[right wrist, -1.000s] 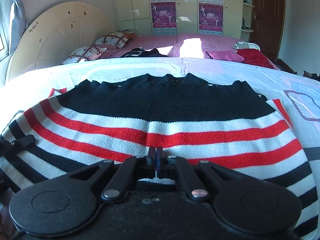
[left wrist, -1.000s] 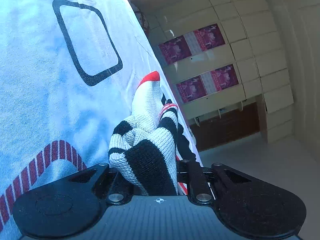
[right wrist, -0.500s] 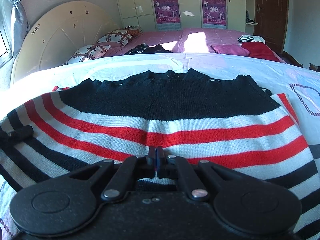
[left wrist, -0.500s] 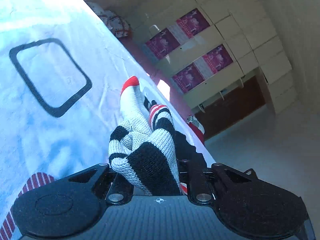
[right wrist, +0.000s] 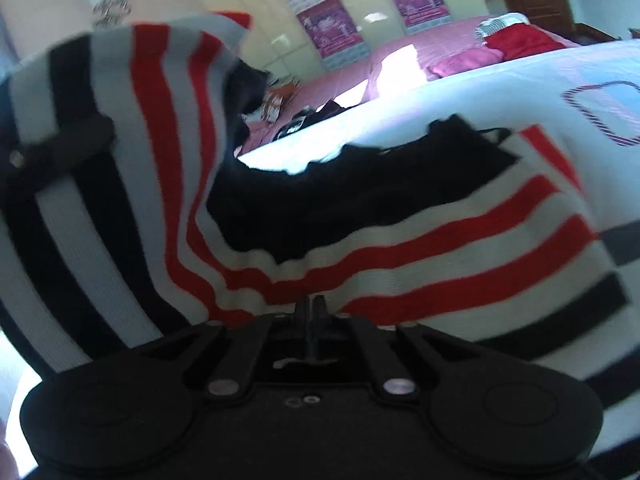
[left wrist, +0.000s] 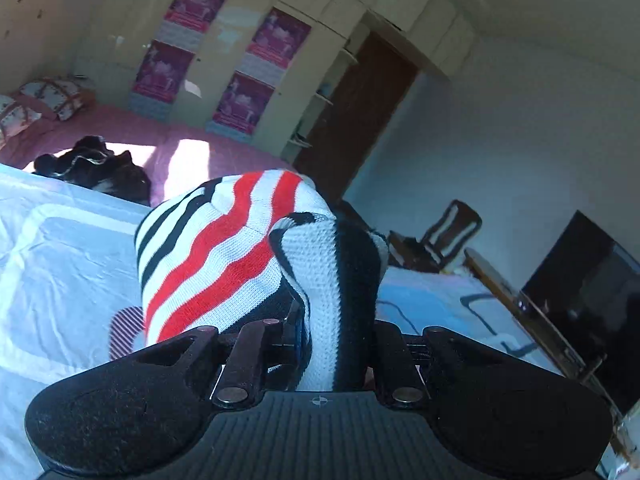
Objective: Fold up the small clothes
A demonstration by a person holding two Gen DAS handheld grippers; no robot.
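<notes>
A knitted sweater (right wrist: 440, 248) with black, white and red stripes lies on the white bed cover (right wrist: 460, 96). My right gripper (right wrist: 314, 308) is shut on its near hem at the middle. My left gripper (left wrist: 316, 336) is shut on a bunched part of the sweater (left wrist: 248, 248) and holds it up off the bed. In the right wrist view the left gripper (right wrist: 60, 148) shows at the far left, with the sweater's left side raised and curling over toward the middle. That view is blurred.
A pink bed (right wrist: 420, 52) behind holds red and pink clothes (right wrist: 516, 40) and a dark garment (left wrist: 96, 168). A wardrobe with posters (left wrist: 224, 68), a brown door (left wrist: 360, 112), a chair (left wrist: 444, 236) and a dark screen (left wrist: 592, 304) stand around.
My left gripper has lifted the sweater's left side and swung it up and over toward the right. My right gripper has stayed shut on the hem.
</notes>
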